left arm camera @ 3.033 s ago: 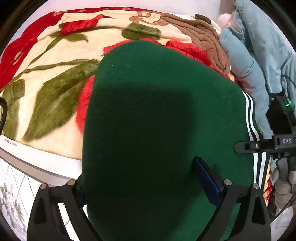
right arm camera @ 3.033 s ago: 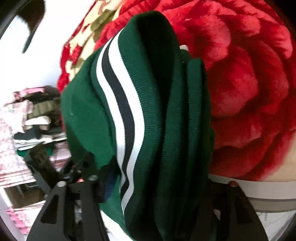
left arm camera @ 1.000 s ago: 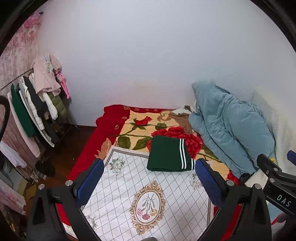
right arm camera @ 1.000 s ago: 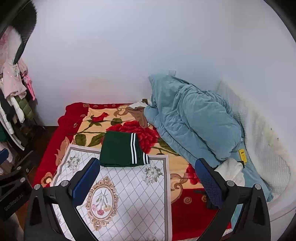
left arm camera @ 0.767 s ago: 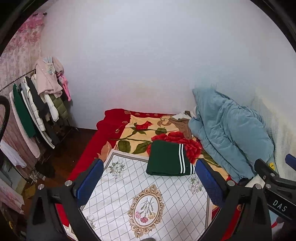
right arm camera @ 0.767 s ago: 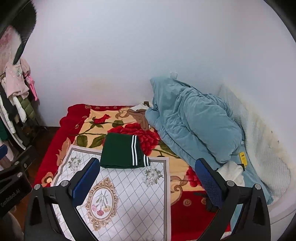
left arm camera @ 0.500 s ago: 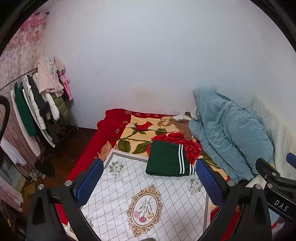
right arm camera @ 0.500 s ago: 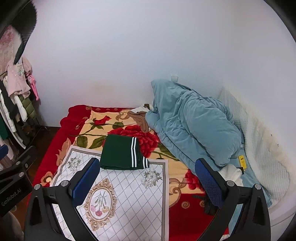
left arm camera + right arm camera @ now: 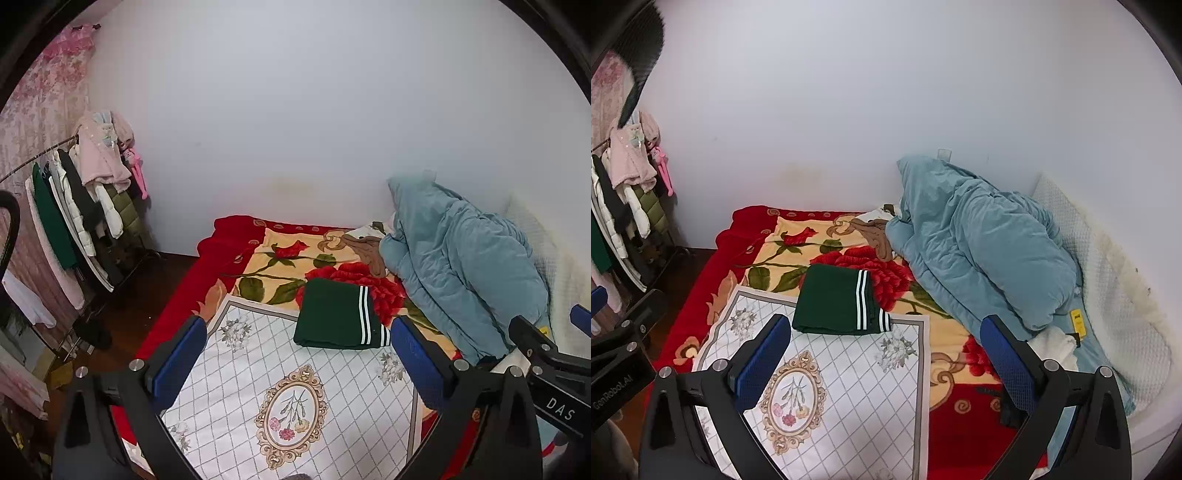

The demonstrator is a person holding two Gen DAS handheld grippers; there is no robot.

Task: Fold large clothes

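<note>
A dark green garment with white stripes (image 9: 334, 314) (image 9: 836, 301) lies folded into a flat rectangle on the bed, half on the rose blanket (image 9: 280, 258) and half on the white checked cloth (image 9: 295, 380) (image 9: 842, 384). My left gripper (image 9: 295, 354) hangs open well back from it, high above the cloth, with nothing between its blue pads. My right gripper (image 9: 886, 354) is likewise open and empty, far from the garment. Part of the right gripper's body (image 9: 554, 358) shows at the right edge of the left wrist view.
A heaped blue quilt (image 9: 461, 266) (image 9: 979, 251) fills the bed's right side, with a brown garment (image 9: 369, 251) beside it. A white pillow (image 9: 1108, 295) lies along the wall. A clothes rack (image 9: 74, 214) stands at the left on the dark floor (image 9: 140, 295).
Three seconds ago both grippers were down at the green garment, gripping it. Both have since let go and pulled far back and up. Over the last second the view barely shifts.
</note>
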